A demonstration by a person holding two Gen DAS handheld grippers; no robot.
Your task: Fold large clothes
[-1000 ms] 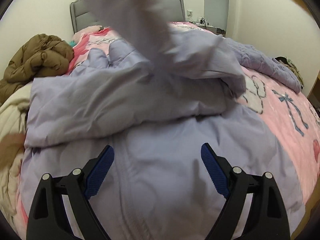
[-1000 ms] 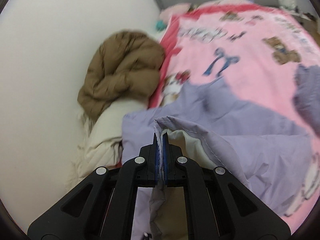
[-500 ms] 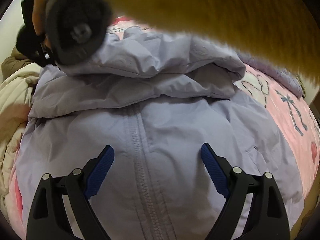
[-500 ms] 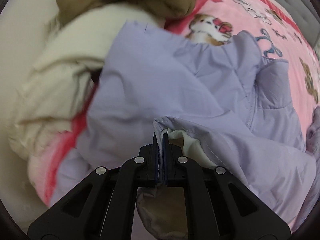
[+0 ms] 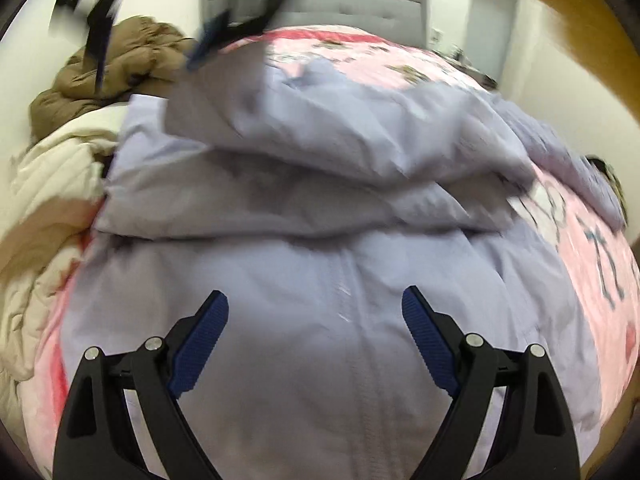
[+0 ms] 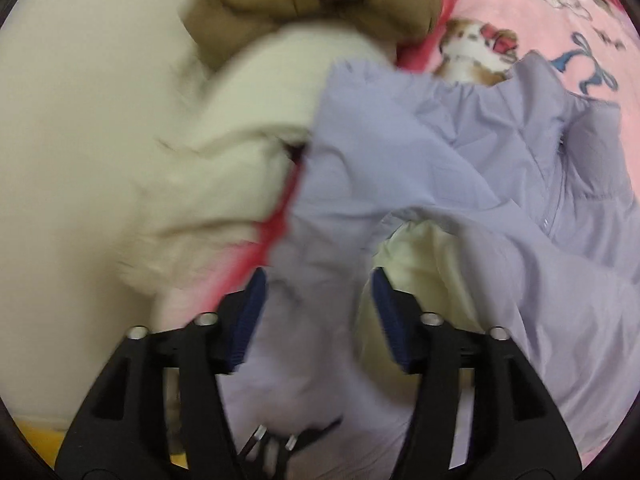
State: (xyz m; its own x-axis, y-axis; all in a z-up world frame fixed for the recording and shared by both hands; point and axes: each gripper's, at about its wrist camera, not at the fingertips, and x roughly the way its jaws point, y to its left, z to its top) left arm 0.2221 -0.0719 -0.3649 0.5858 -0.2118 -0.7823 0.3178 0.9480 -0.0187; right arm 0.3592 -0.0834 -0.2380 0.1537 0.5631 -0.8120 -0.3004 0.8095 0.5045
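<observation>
A large lilac padded jacket lies on the bed, zip up, with its upper part folded over in a thick roll across the middle. My left gripper is open and empty just above the jacket's lower front. In the right wrist view the jacket shows a cream lining at a turned edge. My right gripper is open above that edge, with lilac cloth lying loose between its jaws. It also shows as a dark blur at the top left of the left wrist view.
A pink patterned blanket covers the bed. A brown puffy coat and a cream coat are heaped at the left by the wall. A grey headboard stands at the far end.
My right gripper has opened and let go of the jacket's edge, which now lies folded over the body. The person's arm has left the left wrist view.
</observation>
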